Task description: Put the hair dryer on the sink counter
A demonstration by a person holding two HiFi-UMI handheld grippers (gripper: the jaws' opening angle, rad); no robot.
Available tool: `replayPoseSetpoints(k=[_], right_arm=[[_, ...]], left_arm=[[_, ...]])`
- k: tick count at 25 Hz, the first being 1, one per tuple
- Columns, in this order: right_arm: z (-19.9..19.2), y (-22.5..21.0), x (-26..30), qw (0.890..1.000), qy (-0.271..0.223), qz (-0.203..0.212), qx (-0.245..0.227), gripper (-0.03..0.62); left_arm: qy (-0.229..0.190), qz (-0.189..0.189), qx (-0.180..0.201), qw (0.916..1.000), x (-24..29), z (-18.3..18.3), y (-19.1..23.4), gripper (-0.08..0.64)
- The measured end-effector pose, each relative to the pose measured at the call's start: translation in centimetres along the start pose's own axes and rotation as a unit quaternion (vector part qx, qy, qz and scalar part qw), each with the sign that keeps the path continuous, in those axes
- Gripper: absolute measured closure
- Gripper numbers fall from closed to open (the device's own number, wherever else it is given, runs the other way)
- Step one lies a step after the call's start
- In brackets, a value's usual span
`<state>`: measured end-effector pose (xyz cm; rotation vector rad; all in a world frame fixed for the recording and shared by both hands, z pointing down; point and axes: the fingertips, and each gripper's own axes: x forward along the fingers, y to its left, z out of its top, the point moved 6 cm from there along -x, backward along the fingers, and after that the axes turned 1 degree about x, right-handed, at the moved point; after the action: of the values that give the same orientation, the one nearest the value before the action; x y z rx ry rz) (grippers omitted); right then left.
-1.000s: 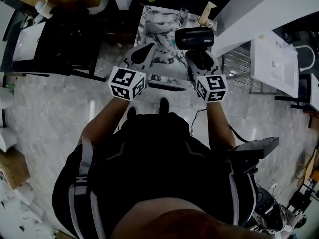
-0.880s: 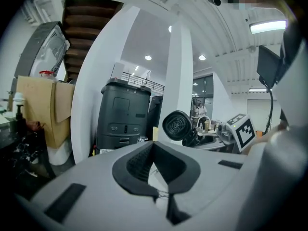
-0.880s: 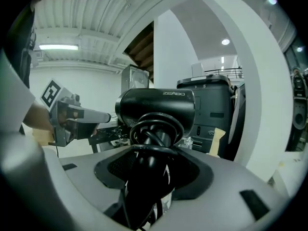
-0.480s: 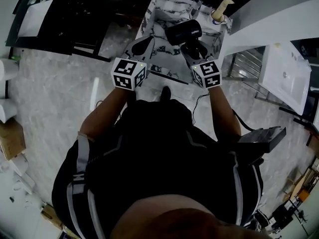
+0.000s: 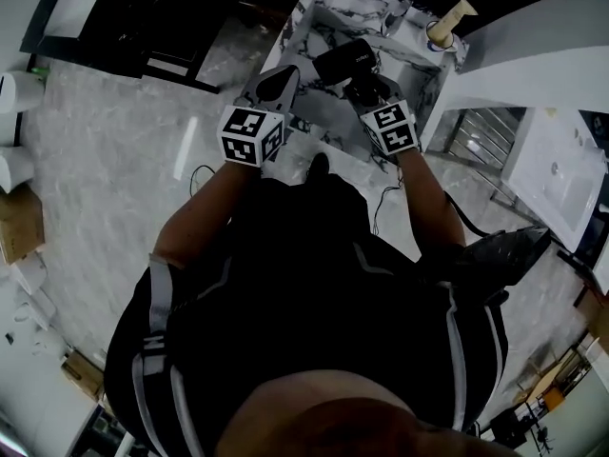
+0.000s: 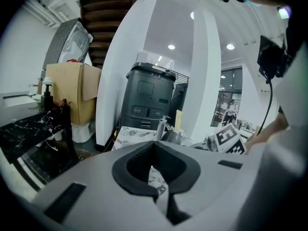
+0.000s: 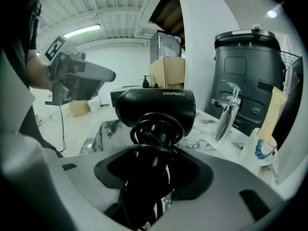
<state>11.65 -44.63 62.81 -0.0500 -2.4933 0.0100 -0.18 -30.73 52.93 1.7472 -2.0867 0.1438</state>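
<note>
From the head view, grips the black hair dryer (image 5: pixel 344 62) in the right gripper (image 5: pixel 365 88) over the marbled sink counter (image 5: pixel 328 3) near its front edge, beside pale stone floor (image 5: pixel 114 150); in the left gripper view, holds the left gripper (image 6: pixel 156 170) closed on nothing; in the right gripper view, clamps the cord-wrapped handle before faucet (image 7: pixel 226 112) and cup (image 7: pixel 257 150).

The glossy black plastic hair dryer (image 7: pixel 155 107) shows dark against the white marble bench (image 5: pixel 324 12) veined in black, and the pale grey left hand-held gripper (image 5: pixel 284 74) and right hand-held gripper (image 5: pixel 362 84) each bear a cube of black-and-white square markers.
</note>
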Motion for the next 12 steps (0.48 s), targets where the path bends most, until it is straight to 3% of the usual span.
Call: replayPoseSetpoints(k=[12], right_arm=[[-4.8,-2.7,7.1,0.993,0.086,-0.011,0.081,0.356]], left_arm=[[0.033,0.0,-0.012,0.9994,2.0,-2.8,-0.8,0.558]])
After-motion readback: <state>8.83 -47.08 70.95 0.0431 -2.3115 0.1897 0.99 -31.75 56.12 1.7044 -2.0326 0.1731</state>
